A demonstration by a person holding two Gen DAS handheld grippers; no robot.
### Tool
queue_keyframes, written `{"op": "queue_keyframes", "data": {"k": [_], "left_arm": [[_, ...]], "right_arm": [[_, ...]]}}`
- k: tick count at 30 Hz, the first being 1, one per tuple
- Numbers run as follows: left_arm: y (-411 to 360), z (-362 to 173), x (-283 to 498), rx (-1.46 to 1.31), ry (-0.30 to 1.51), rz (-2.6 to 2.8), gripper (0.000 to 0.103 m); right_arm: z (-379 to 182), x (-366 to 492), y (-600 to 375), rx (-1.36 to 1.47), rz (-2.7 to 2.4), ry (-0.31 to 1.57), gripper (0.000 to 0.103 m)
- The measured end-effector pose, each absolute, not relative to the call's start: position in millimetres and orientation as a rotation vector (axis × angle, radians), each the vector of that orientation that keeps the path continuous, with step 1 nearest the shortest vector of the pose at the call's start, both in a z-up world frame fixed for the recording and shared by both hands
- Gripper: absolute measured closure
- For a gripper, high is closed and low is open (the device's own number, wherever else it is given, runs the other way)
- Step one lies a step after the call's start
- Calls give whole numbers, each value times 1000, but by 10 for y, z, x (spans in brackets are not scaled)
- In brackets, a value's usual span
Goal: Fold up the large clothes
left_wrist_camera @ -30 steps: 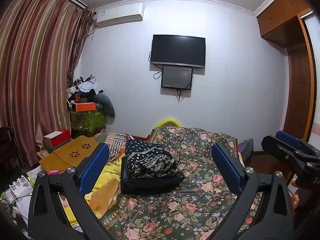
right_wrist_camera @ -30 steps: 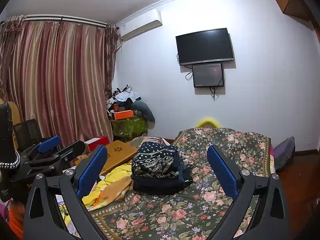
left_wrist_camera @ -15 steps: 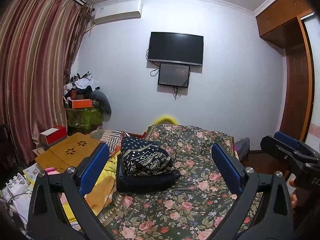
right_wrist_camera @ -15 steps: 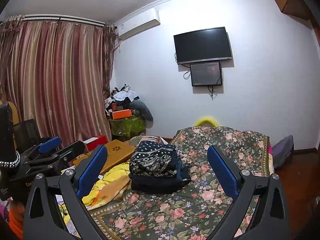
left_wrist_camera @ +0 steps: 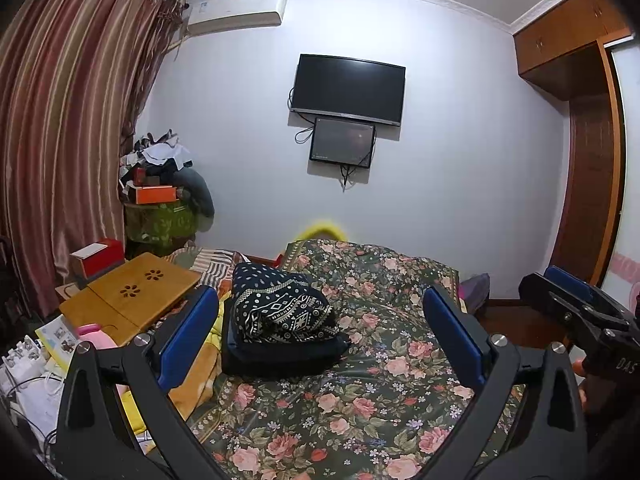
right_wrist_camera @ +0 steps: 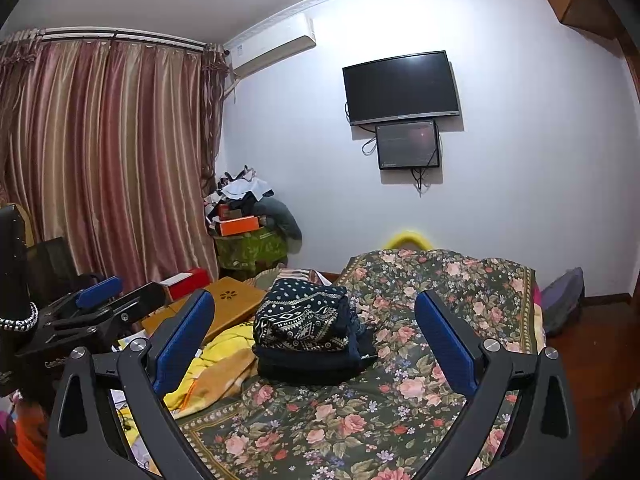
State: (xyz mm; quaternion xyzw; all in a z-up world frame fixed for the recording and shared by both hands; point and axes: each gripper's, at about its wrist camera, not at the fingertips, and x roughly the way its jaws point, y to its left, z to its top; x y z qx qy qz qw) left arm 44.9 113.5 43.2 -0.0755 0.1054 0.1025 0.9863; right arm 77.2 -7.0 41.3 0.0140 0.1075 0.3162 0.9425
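Grippers level above floral bedspread point(left_wrist_camera: 380, 380), jaws spread wide, empty

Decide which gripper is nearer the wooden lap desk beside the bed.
Left. The left gripper is on the wooden lap desk's side; the right gripper is further right, over the floral bedspread.
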Motion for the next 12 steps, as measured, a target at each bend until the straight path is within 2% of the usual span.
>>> {"op": "queue_keyframes", "data": {"k": [12], "left_arm": [[1098,420,468,-137,207,209,0]], "right_arm": [[397,819,-69,29,641,230,3]]}}
